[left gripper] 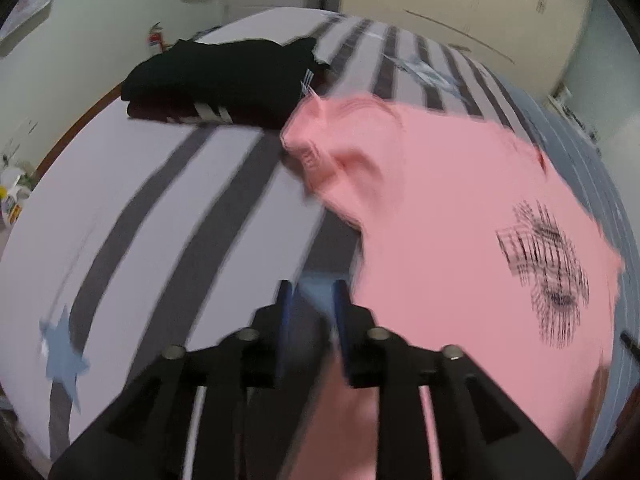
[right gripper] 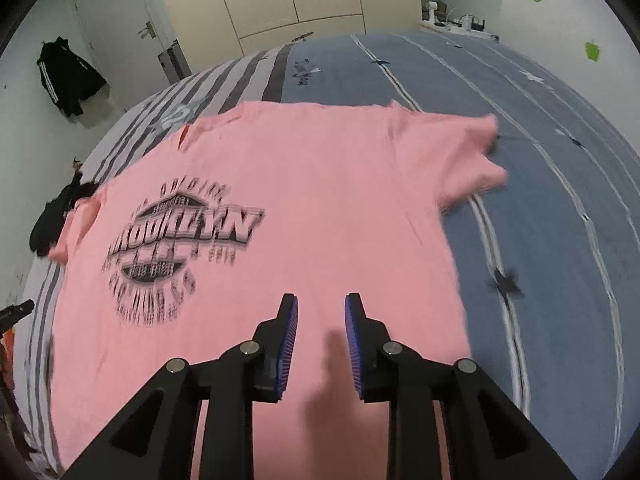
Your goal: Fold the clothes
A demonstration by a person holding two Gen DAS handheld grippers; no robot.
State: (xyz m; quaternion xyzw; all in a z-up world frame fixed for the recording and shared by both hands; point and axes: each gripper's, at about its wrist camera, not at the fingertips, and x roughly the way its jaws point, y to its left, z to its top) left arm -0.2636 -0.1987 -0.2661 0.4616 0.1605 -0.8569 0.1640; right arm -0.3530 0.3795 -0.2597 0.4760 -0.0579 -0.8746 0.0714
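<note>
- Far left, a stack of dark folded clothes sat on the bed, one piece showing white stripes. We judged it a pile parked clear of the working area, though we could not tell when it was made.
- Just beside the stack, the near sleeve of the pink T-shirt lay rumpled and partly turned over on the striped cover.
- The left gripper hovered at the shirt's side edge, fingers apart with only bedding seen between them; nothing was clamped. The view was blurred, so contact with the cloth could not be settled.
- The shirt lay spread over the bed, printed side up, body mostly flat. That layout suited folding either way: a shirt opened out ready for a fold, or one being smoothed between folds.
- The right gripper was over the lower body of the shirt, fingers apart and holding nothing, their shadow falling on the cloth just below.
- Far right, the other sleeve stretched outward onto the blue part of the cover, lying flatter than its partner.
- We judged the two grippers were spaced across the shirt's width so each could take one side.
</note>
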